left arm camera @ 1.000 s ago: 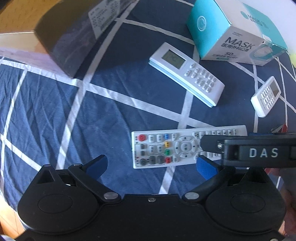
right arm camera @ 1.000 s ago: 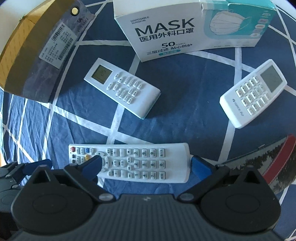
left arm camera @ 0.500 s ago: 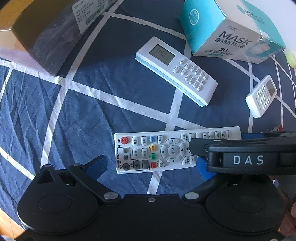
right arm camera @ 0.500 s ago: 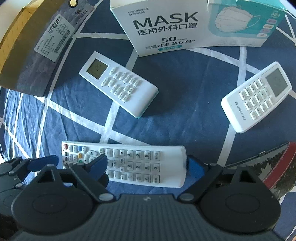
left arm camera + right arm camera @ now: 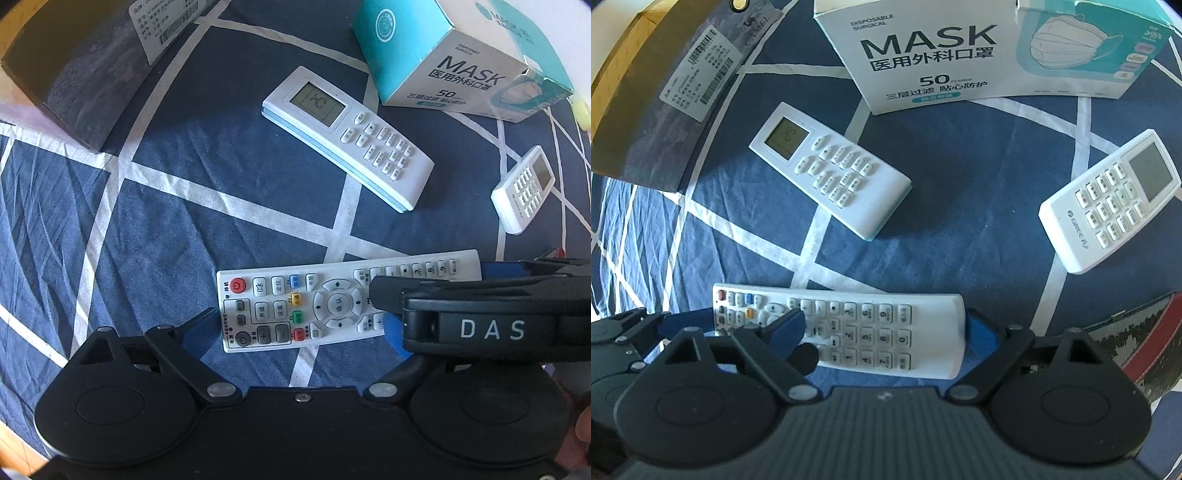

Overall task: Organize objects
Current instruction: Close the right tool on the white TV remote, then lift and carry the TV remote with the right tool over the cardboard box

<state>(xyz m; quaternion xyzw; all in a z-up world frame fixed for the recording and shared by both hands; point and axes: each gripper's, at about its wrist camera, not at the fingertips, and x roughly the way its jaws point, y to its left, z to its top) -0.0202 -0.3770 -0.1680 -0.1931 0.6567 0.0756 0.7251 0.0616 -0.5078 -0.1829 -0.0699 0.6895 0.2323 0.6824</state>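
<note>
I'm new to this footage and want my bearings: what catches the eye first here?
Nearest, a long white TV remote lies crosswise on the blue white-lined cloth, with the left gripper and right gripper both straddling it, one at each end. Their jaws have just been closing around it. Beyond lie two white air-conditioner remotes, and a teal-and-white MASK box stands at the far edge.

white remotes, navy white-lined cloth

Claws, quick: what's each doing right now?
Left claw: open, just been closing, long white plastic remote partly between.
Right claw: open, just been closing, same remote partly between.
</note>
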